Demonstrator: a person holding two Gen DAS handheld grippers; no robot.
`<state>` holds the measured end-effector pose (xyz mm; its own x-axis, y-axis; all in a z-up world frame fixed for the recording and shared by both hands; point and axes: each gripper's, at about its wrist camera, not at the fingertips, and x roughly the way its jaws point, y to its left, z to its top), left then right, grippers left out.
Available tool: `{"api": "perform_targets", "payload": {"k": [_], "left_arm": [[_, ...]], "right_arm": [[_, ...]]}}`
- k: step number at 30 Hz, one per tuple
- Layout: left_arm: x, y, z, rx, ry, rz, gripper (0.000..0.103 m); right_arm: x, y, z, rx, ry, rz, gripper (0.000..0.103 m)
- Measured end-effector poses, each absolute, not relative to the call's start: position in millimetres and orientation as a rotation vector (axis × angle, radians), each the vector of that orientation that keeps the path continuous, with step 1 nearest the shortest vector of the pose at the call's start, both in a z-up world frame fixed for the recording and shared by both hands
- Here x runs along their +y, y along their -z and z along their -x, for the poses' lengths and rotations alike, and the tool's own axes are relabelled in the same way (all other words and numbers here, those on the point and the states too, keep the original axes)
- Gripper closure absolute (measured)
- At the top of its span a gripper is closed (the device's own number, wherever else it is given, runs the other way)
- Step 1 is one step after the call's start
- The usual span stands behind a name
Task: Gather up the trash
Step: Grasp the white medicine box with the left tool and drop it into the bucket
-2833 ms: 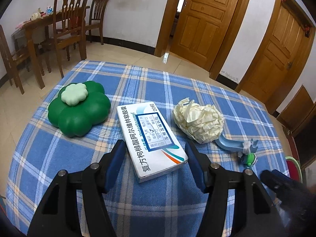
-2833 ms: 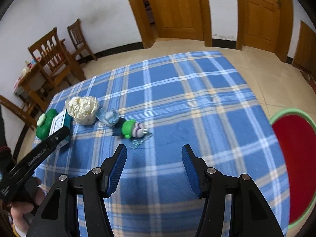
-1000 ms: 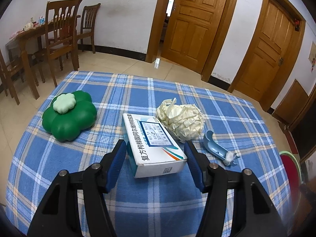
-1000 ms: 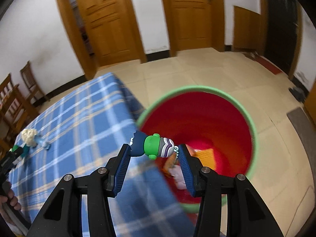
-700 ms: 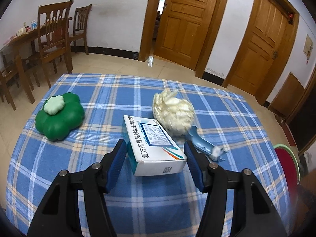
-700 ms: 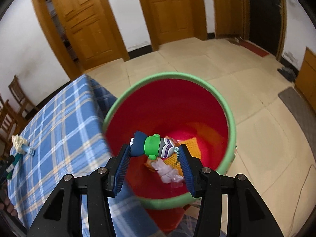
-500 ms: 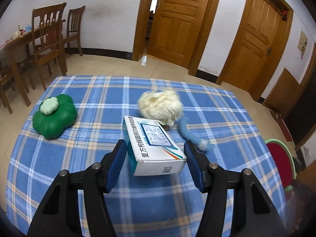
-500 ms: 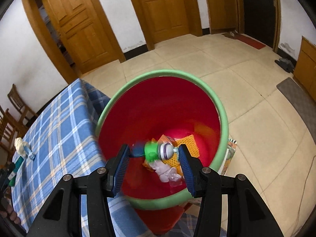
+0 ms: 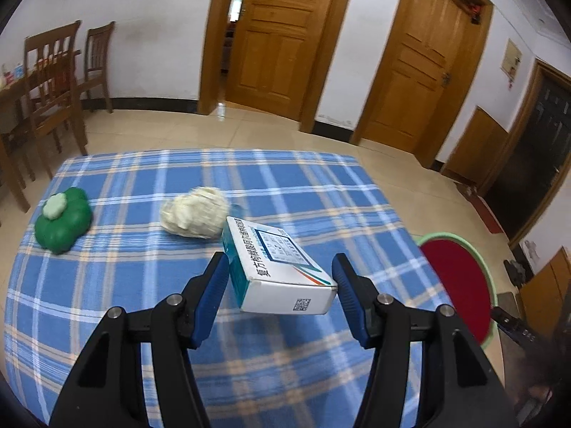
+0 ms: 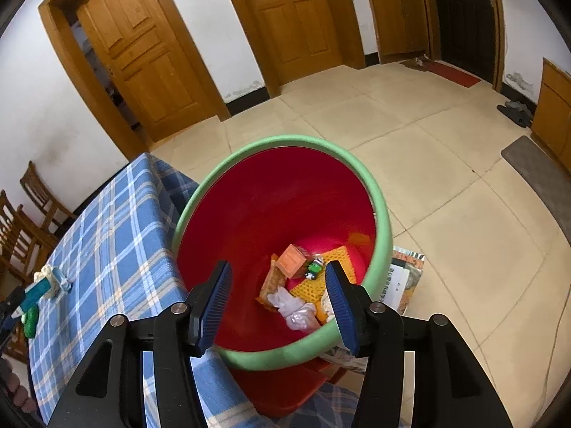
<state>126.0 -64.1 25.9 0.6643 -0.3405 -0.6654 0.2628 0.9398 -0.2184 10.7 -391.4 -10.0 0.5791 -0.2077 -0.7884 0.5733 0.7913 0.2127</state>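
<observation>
My left gripper is shut on a white and teal medicine box and holds it tilted above the blue plaid table. A crumpled cream paper ball lies on the cloth behind the box. My right gripper hangs over the red bin with a green rim. Its jaws are opening and nothing is between them. The small green toy lies at the bin's bottom beside an orange carton and white wrappers.
A green flower-shaped object sits at the table's left. The bin stands on the floor off the table's right edge. Papers lie on the floor by the bin. Wooden chairs and doors stand beyond.
My left gripper lifted the box off the cloth and carried it right, nearer the bin. My right gripper moved over the bin, widened its jaws and let go of the green toy, which fell in.
</observation>
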Motion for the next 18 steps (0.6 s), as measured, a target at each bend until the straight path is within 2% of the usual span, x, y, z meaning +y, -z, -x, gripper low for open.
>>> {"api": "perform_targets", "payload": {"k": [18], "left_arm": [[-203, -28, -105, 0.828, 0.602, -0.078, 0.043]], "right_arm": [[-419, 9, 15, 0.817, 0.491, -0.528, 0.046]]}}
